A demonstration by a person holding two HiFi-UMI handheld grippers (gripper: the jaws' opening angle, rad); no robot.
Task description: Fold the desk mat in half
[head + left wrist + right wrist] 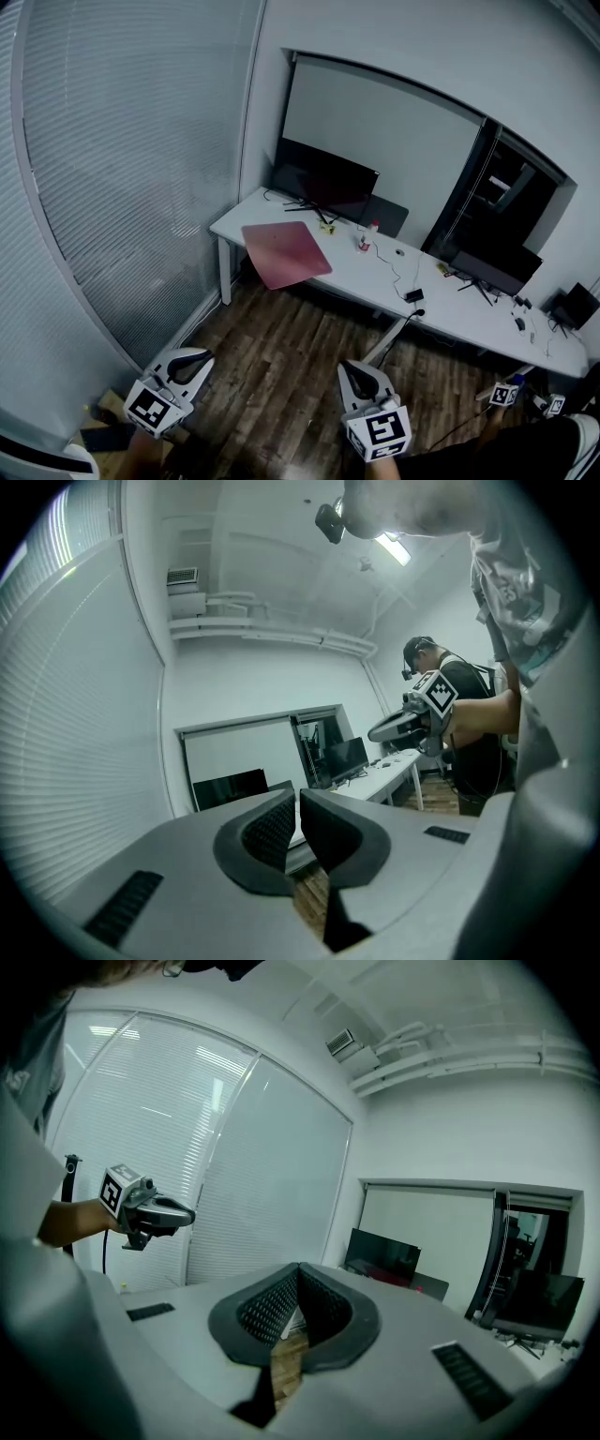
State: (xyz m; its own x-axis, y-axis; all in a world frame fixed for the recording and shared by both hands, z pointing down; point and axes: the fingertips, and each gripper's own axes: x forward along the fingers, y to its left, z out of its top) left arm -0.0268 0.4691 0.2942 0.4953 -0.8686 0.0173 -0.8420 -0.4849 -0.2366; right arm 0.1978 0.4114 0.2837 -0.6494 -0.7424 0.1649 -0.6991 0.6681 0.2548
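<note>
Left gripper (298, 803): jaws drawn together, only a sliver of gap, nothing between them. Right gripper (298, 1279): jaws pressed together, nothing held. Both are held level above the wood floor (281, 375).

Print: the only marks are black-and-white square markers, with no words I can read. Marker cubes in the head view: 4. There is one on each gripper, and two more (506, 394) low down, off to the right of the right gripper.

Mat (286, 253): 1, pink. It lies flat and unfolded on the desk (375, 272), well ahead of both grippers and between their lines. Its near corner overhangs the desk's front edge.

Desk: 1, long and white. Monitors on stands: 2. One (323, 183) is just behind the mat, the other (492, 267) further along to the right. Small items and cables lie between them, too small to tell apart.

Blinds (122, 169) are on the left gripper's side.
</note>
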